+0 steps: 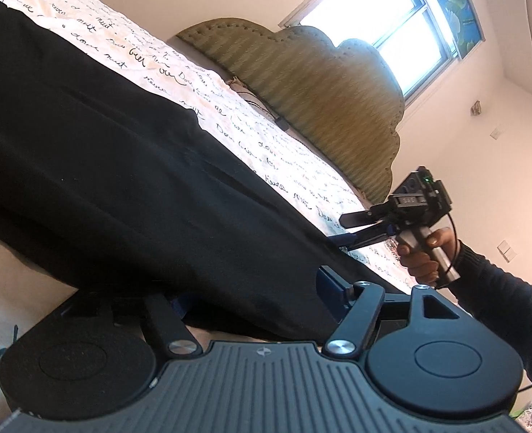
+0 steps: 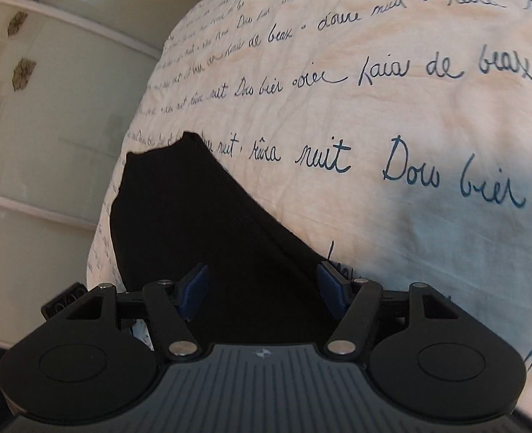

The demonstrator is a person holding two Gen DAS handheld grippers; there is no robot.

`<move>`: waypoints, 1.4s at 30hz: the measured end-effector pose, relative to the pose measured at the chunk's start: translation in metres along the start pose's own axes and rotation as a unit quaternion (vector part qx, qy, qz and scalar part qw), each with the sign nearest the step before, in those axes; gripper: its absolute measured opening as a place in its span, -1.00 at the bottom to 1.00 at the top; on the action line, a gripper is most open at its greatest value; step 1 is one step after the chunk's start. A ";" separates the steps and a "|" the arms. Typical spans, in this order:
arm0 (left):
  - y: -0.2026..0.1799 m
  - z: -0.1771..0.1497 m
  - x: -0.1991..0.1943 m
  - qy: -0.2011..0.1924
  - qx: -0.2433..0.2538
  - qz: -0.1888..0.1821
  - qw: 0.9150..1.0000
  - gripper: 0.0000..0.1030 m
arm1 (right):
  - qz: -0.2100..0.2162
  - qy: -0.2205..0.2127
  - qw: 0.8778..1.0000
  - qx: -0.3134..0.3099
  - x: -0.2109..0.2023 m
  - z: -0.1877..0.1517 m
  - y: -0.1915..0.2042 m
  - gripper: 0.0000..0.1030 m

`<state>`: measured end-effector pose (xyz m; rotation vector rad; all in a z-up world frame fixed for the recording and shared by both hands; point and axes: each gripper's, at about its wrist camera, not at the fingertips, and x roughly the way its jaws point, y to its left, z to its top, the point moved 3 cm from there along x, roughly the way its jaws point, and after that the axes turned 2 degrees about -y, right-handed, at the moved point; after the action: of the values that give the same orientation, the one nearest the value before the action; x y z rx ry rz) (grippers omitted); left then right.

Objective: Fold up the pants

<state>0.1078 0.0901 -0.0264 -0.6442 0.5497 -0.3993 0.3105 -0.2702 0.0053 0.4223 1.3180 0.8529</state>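
Note:
Black pants (image 1: 103, 166) lie stretched across a white bedspread (image 1: 230, 108) printed with handwriting. My left gripper (image 1: 255, 296) is open; the near edge of the pants drapes between its blue pads (image 1: 332, 290), hiding the left one. My right gripper (image 1: 341, 232) shows in the left wrist view, held in a hand at the far corner of the pants, its fingers apart. In the right wrist view the right gripper (image 2: 262, 285) is open, its blue pads (image 2: 195, 288) on either side of the pants (image 2: 193, 223), which taper away over the bedspread (image 2: 392, 108).
A green padded headboard (image 1: 320, 93) stands behind the bed, with a dark cable (image 1: 266, 108) at its foot. A bright window (image 1: 392, 11) is above. A cream wardrobe with flower prints (image 2: 31, 108) stands beyond the bed's edge.

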 end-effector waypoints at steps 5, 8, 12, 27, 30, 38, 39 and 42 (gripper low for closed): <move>-0.001 0.000 -0.001 0.000 -0.001 -0.001 1.000 0.43 | -0.046 0.031 0.996 -0.076 0.011 0.003 0.002 -0.94; -0.001 0.000 -0.001 0.000 -0.001 -0.001 1.000 0.44 | -0.046 0.027 0.993 -0.107 0.007 0.004 0.018 -0.96; 0.000 0.000 -0.001 -0.001 -0.002 -0.002 1.000 0.44 | -0.012 -0.045 0.994 -0.098 -0.024 0.016 0.021 -0.99; 0.000 0.000 0.000 -0.001 -0.002 -0.003 1.000 0.45 | 0.022 -0.014 0.999 -0.038 0.008 0.019 0.008 -0.91; 0.000 0.000 0.000 -0.001 -0.003 -0.003 1.000 0.45 | 0.018 -0.005 0.999 -0.035 0.013 0.026 0.004 -0.91; 0.000 0.001 0.000 -0.002 -0.004 -0.006 1.000 0.46 | 0.047 0.016 0.999 -0.007 0.018 0.031 -0.013 -0.89; 0.000 0.001 0.000 -0.002 -0.004 -0.005 1.000 0.46 | 0.052 0.018 0.998 -0.004 0.019 0.031 -0.014 -0.87; 0.000 0.001 0.000 -0.002 -0.004 -0.005 1.000 0.47 | 0.070 0.028 0.997 0.000 0.022 0.029 -0.014 -0.65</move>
<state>0.1082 0.0906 -0.0263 -0.6554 0.5448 -0.4059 0.3432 -0.2573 -0.0128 0.4977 1.3523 0.9875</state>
